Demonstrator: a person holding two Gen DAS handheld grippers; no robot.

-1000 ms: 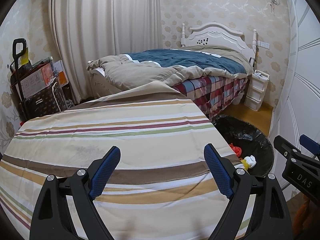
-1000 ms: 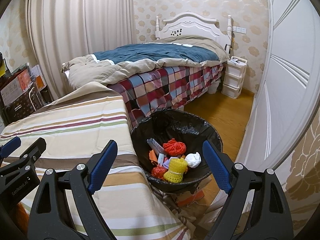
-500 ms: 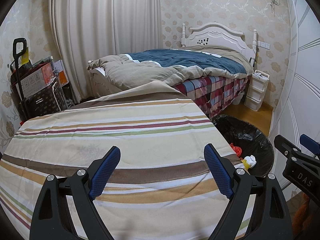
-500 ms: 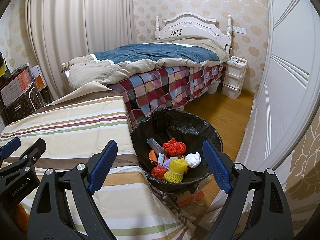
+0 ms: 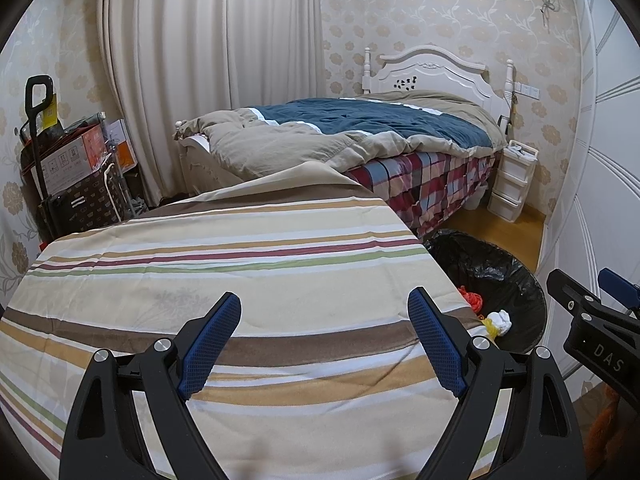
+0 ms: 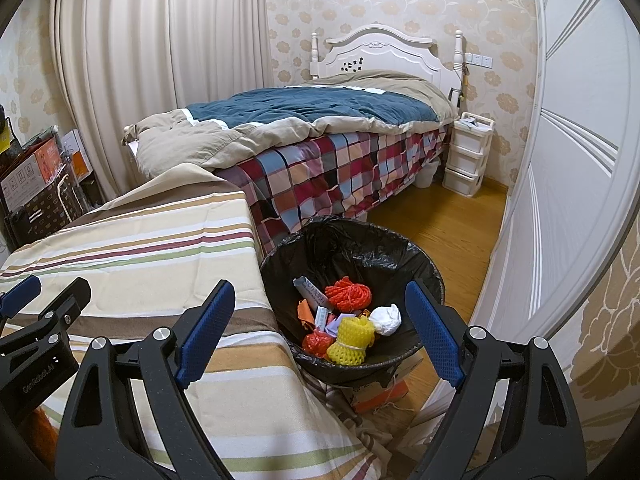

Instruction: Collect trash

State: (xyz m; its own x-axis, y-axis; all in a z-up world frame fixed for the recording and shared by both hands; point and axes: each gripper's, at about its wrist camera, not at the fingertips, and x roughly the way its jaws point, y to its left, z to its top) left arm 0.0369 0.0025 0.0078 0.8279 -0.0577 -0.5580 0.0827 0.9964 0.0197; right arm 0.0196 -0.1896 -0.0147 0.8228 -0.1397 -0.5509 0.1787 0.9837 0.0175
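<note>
Left wrist view: the left claw [image 5: 324, 336] hangs wide open over the striped worktop [image 5: 224, 272] with nothing between its blue pads. As far as I can see there's no trash on that cloth at all, just stripes. Off the right edge sits the bin [image 5: 508, 276], black liner, with a bit of orange netting and a white wad peeking over the worktop edge. The right claw [image 5: 592, 292] pokes in from the far right; you only see its tips here.

Right wrist view: the right claw [image 6: 320, 328] is also spread open and empty, aimed pretty much at the bin [image 6: 420, 256], which stands just beside the worktop [image 6: 132, 248] corner. This is where the trash is: orange netting [image 6: 348, 293], a yellow foam sleeve [image 6: 352, 340], a crumpled white wad [image 6: 386, 319], a red bit [image 6: 316, 344], plus some paper scraps and wrappers, all down inside the liner. There's a cardboard piece under the bin on the floor, can't tell if that counts as trash.

So my read: collecting looks basically done. Everything loose seems to be in the bin, both claws let go, nothing visible left to pick up on the worktop.
</note>
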